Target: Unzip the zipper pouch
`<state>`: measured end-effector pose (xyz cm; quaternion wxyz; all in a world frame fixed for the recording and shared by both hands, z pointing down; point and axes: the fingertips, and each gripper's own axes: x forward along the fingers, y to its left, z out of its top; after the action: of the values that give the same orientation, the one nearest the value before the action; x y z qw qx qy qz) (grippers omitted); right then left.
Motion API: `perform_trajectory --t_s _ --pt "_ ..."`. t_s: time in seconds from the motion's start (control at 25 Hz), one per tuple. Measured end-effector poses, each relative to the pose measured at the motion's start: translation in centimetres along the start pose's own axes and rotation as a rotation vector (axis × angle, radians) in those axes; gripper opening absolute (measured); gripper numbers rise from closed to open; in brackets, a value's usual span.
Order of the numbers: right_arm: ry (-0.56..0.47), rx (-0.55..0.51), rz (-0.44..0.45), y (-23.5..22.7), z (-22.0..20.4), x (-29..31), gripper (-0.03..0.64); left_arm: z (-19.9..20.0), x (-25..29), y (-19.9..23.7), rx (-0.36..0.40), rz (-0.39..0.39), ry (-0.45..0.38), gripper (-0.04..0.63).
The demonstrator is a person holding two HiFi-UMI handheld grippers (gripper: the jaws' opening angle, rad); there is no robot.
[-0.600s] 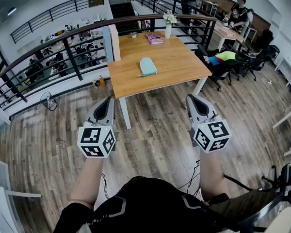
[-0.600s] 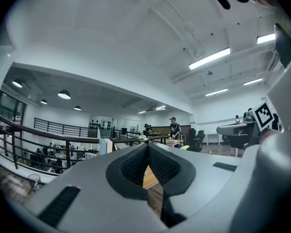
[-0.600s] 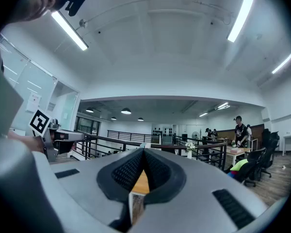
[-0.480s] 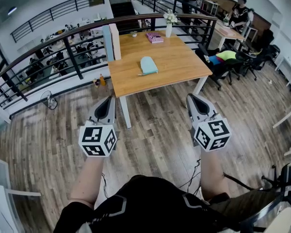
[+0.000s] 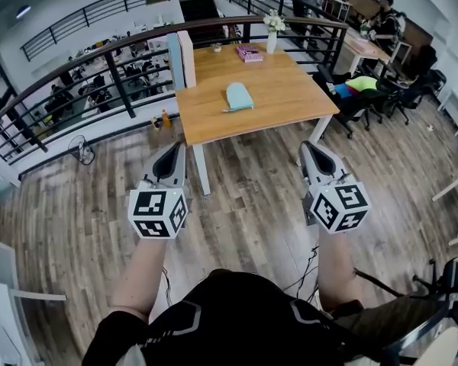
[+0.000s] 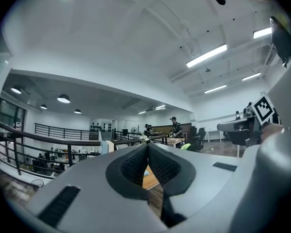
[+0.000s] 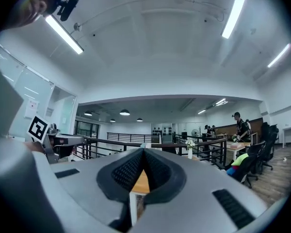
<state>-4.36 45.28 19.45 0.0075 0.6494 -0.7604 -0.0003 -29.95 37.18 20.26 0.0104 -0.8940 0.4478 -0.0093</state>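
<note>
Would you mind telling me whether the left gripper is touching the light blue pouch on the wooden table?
Apart. The head view shows the left gripper held over the floor, short of the table, while the pouch lies mid-tabletop.

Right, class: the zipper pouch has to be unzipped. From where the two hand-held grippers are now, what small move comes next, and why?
Probably a step toward the table: the blue pouch lies on it well beyond both the left hand-held gripper and the right hand-held gripper, which hang shut and empty over the floor, so neither can likely reach it.
</note>
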Motion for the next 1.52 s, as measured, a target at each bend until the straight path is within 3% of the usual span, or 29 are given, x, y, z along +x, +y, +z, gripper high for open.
perform_trajectory --t_s 0.16,0.28,0.4,0.6,0.68,0.8,1.0,1.32,1.52 --pt "0.012 -0.029 0.001 0.1 -0.4 0.3 0.053 -0.6 0.0 -0.7 0.008 -0.058 0.001 0.029" --pt "0.014 -0.014 -0.015 -0.3 -0.7 0.0 0.070 -1.5 -0.1 -0.9 0.031 -0.055 0.023 0.031" --pt "0.017 -0.001 -0.005 -0.3 -1.0 -0.1 0.089 -1.7 -0.2 -1.2 0.003 -0.077 0.009 0.031" --pt "0.010 0.009 0.003 -0.6 -1.3 0.0 0.208 -1.8 -0.2 -2.2 0.033 -0.085 0.012 0.032" --pt "0.008 0.012 0.008 -0.7 -1.3 0.0 0.214 -1.7 -0.1 -2.7 0.025 -0.106 0.016 0.064" --pt "0.009 0.014 0.015 -1.1 -1.4 -0.2 0.229 -1.7 0.3 -3.5 0.008 -0.126 0.027 0.180" --pt "0.010 0.019 0.019 -2.3 -1.4 -0.4 0.252 -1.4 1.0 -4.4 0.009 -0.099 0.018 0.255" --pt "0.019 0.021 0.040 -5.3 -2.3 -0.9 0.255 -1.6 3.4 -7.0 0.036 -0.098 0.018 0.255" --pt "0.006 0.014 0.048 -7.7 -2.4 -1.6 0.307 -0.9 4.4 -8.5 0.038 -0.062 -0.040 0.253"
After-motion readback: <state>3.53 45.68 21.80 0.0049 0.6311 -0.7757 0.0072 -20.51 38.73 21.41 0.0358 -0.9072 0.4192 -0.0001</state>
